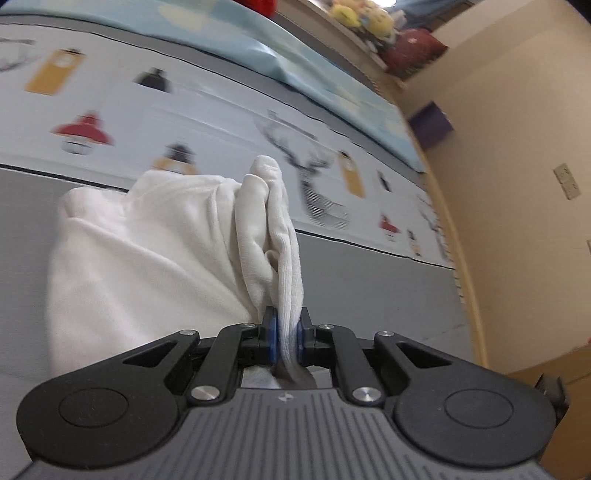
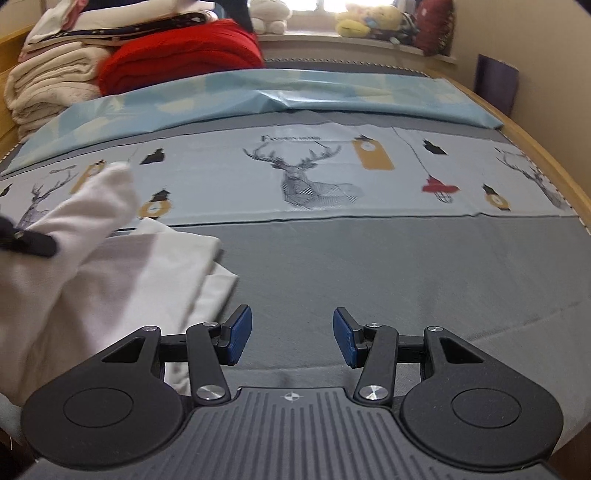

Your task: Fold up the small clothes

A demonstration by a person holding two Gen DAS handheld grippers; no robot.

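A small white garment (image 1: 147, 251) lies on the grey bed sheet (image 1: 369, 288). My left gripper (image 1: 287, 336) is shut on a bunched edge of it and lifts that edge off the bed. In the right wrist view the same white garment (image 2: 110, 273) sits at the left, partly raised, with the left gripper's black finger (image 2: 29, 242) showing at the far left. My right gripper (image 2: 292, 336) is open and empty, low over the grey sheet (image 2: 369, 266), just right of the garment's folded edge.
A pale band printed with deer and lamps (image 2: 306, 177) crosses the bed. A light blue cover (image 2: 258, 96) lies beyond it. Folded cream and red blankets (image 2: 147, 62) are stacked at the back left. Plush toys (image 2: 365, 20) sit on the sill. The wooden bed rim (image 2: 546, 155) runs along the right.
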